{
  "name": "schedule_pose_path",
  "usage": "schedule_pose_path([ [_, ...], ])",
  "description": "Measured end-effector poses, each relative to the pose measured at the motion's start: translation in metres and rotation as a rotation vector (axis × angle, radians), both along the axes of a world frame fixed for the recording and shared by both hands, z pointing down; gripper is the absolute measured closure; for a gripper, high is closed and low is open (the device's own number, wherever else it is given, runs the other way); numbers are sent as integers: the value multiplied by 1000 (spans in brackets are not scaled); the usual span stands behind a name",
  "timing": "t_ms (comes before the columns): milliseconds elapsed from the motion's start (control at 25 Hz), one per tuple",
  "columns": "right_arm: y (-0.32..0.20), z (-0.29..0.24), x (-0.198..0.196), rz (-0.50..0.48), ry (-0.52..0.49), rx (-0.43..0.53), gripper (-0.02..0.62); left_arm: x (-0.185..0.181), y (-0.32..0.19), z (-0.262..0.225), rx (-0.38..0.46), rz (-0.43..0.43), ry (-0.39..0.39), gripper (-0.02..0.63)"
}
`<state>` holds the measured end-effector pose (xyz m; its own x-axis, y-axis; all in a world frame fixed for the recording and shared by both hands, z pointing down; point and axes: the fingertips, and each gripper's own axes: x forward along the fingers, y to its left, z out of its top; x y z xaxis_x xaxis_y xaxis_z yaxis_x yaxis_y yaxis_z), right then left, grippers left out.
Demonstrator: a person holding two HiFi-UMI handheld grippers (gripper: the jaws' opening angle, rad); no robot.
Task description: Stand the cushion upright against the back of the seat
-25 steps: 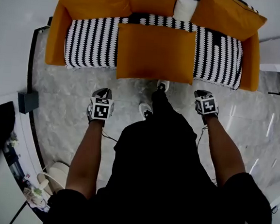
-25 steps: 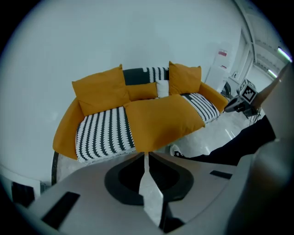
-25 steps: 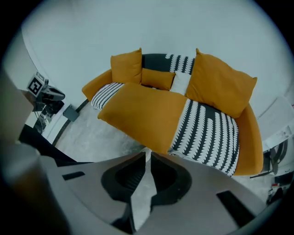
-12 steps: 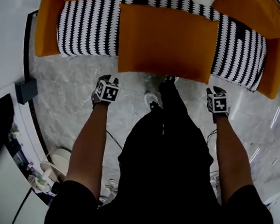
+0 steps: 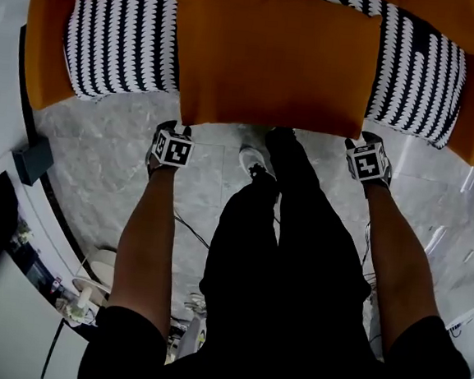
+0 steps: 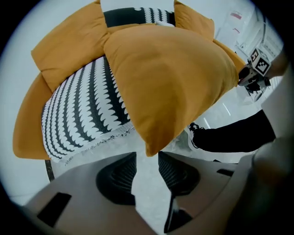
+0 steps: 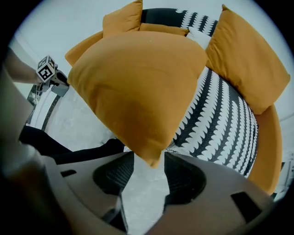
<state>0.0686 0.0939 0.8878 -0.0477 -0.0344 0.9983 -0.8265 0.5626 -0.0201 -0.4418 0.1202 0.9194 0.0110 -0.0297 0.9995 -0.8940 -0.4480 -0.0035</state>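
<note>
Lying flat on the striped seat (image 5: 122, 46), near edge overhanging, the orange cushion (image 5: 273, 60) is judged light, soft and floppy, best taken at its two near corners. The left claw (image 6: 147, 158) and right claw (image 7: 149, 160) are pointed straight down, one at each corner; both have just been opened wide, a corner tip between the jaws, not yet pinched.

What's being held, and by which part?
Nothing held: the left gripper and right gripper have just been opening, with a corner of the orange cushion between each one's jaws.
</note>
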Motion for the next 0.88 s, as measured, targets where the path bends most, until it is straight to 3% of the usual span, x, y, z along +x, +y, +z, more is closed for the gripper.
schedule_pose_path([
  [200,-13,13,-5,-41,2,10,399,8,-19,2,66,54,1,465],
  [360,-11,7,-7,-33,-2,-5,428,20,-22,-11,82,86,12,557],
  [600,-19,-23,-9,11,-35,21,524,23,-31,-41,99,56,50,568],
  [880,-46,-74,-12,128,-154,109,541,26,-55,-87,143,-87,121,572],
])
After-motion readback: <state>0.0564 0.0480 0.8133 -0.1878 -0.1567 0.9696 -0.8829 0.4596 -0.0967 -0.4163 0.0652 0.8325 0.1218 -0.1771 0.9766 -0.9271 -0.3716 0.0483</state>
